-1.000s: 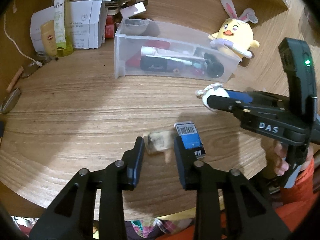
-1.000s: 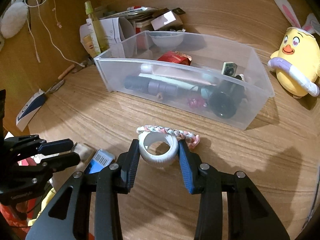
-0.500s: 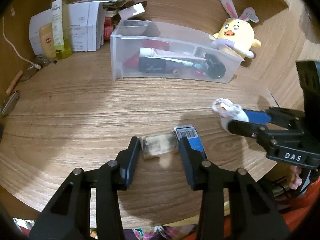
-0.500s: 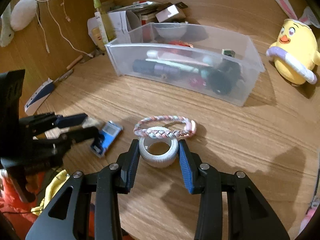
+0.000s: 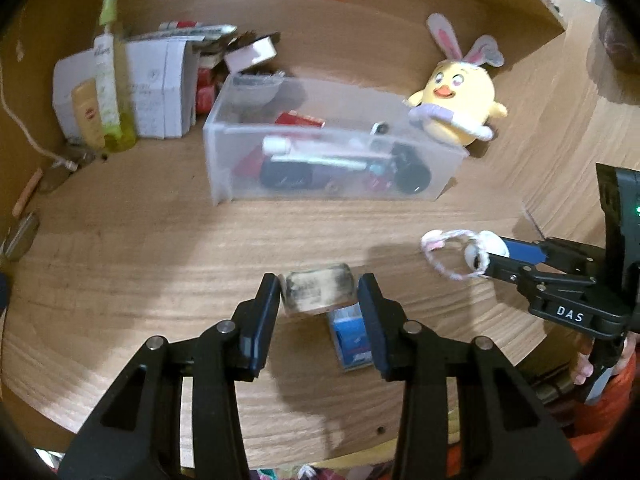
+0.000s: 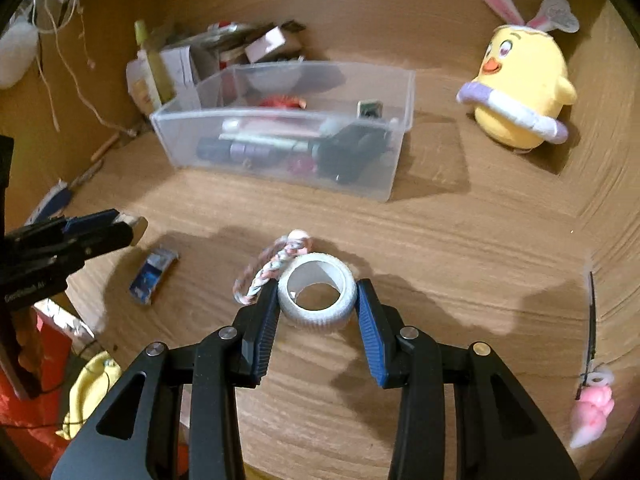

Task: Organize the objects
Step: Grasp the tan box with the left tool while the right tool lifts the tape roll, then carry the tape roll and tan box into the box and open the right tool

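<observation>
My left gripper [image 5: 318,294] is shut on a grubby whitish block [image 5: 318,290] and holds it just above the wooden table. A blue packet [image 5: 352,336] lies flat under it, also seen as the blue packet [image 6: 154,276]. My right gripper [image 6: 316,300] is shut on a white tape roll [image 6: 316,296]. A pink and white braided bracelet [image 6: 268,274] hangs at its left finger beside the roll. In the left wrist view the right gripper [image 5: 486,258] is at the right, with the bracelet [image 5: 444,258] dangling. The clear plastic bin [image 5: 224,168], holding several items, stands farther back.
A yellow plush chick [image 5: 460,108] with rabbit ears sits right of the bin. Bottles and white boxes [image 5: 120,92] crowd the back left corner by a cable. A pink charm [image 6: 592,416] lies at the table's right edge. The rounded front edge of the table is close.
The left gripper has lifted the whitish block off the table from beside the blue packet. The right gripper has drawn back from the bin with the roll, and the bracelet now hangs from it.
</observation>
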Tool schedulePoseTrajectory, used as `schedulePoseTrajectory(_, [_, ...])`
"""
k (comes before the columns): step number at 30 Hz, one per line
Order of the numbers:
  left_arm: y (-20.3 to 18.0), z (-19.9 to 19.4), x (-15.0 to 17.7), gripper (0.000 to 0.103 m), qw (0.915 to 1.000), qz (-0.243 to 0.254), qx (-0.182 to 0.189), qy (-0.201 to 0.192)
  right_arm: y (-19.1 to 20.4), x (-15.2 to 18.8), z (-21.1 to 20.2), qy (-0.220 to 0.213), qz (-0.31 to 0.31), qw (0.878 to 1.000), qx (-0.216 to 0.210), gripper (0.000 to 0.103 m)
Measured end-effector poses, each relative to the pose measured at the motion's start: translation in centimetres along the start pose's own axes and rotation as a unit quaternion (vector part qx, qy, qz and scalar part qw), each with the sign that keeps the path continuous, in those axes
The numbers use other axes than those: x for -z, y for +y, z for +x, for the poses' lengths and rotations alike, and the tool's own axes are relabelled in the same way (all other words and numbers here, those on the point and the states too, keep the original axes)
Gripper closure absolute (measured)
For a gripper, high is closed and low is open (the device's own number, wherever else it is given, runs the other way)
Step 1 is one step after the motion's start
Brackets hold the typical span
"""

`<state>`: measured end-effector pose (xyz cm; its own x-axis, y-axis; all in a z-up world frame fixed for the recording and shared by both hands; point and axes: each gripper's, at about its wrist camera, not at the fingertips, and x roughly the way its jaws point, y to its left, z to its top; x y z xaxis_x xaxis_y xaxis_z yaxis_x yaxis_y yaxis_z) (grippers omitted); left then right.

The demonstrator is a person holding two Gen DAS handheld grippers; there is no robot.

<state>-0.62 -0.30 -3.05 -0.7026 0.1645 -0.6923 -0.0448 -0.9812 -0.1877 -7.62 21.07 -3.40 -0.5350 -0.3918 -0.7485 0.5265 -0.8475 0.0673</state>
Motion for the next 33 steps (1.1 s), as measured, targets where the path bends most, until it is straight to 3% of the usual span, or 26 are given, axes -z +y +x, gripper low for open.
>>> schedulePoseTrajectory(12, [-1.5, -0.3, -3.8, 0.062, 0.9991, 0.011, 0.014, -0.039, 0.5, -3.8, -2.2, -0.070, -0.012, 0.997, -0.014, 0.068])
schedulePoseTrajectory(21, [-1.3, -0.4, -6.5, 0.062, 0.9979, 0.008, 0.008, -0.063, 0.1, -6.5, -1.6, -0.095, -0.006, 0.995, -0.035, 0.068])
schedulePoseTrajectory(33, [-0.5, 0.3, -9.9, 0.062, 0.9961, 0.002, -0.006, -0.088, -0.6, -9.8, -0.5, -0.117, -0.011, 0.993, -0.026, 0.068])
